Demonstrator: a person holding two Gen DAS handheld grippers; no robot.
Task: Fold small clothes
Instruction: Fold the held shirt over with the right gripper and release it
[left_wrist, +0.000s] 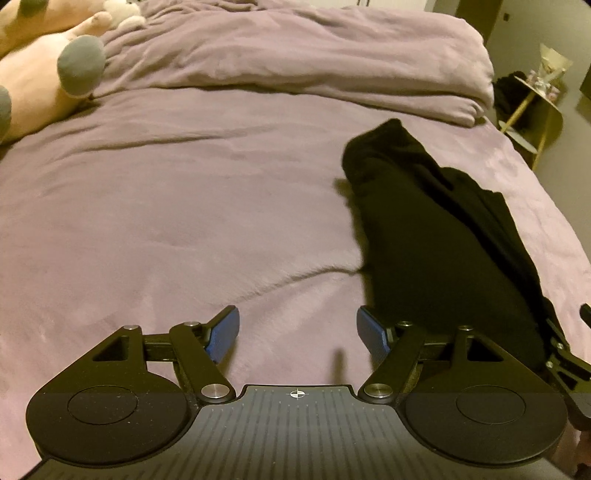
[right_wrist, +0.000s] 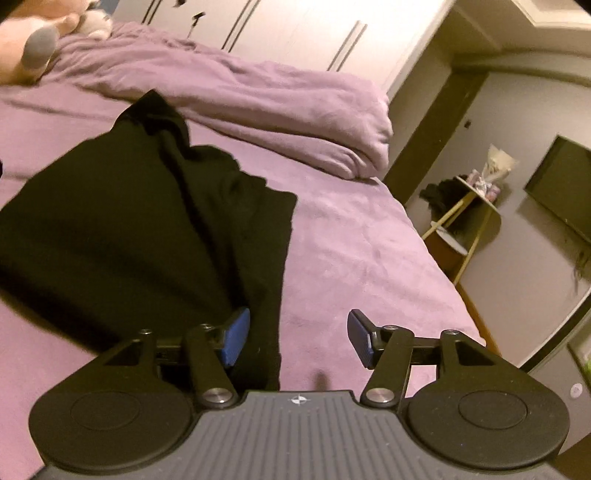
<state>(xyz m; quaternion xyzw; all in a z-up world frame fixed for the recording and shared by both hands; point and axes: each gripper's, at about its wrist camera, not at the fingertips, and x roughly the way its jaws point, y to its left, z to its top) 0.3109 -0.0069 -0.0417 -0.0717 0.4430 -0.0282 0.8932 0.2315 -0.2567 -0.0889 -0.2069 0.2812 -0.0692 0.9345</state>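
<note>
In the left wrist view, the left gripper (left_wrist: 297, 334) hangs over the mauve bed cover (left_wrist: 166, 206) with its two blue pads well apart and nothing between them. One black garment (left_wrist: 436, 240) lies on the bed to the right of the gripper, a long folded strip running from near the right pad up toward the bunched duvet (left_wrist: 314, 62). Its near end is hidden behind the gripper's right linkage, and its folds are too dark to make out. At the right border a piece of the right gripper (left_wrist: 569, 354) shows, cut off by the frame. To the left of the garment the bed is open and smooth. One plush toy (left_wrist: 44, 74) is cut off at the top left corner.

In the right wrist view, the right gripper (right_wrist: 298, 338) has its two pads spread apart. The left pad sits over the near edge of the black garment (right_wrist: 129, 229), but the cloth is not pinched; whether it touches the pad cannot be told. The right pad is over bare bed cover (right_wrist: 351, 251). The bed's right edge runs close beside the garment's right side, with a strip of free cover between. Beyond the edge stands one small side table (right_wrist: 476, 206) with unclear items on it, and one dark screen (right_wrist: 561, 184) hangs on the wall.
</note>
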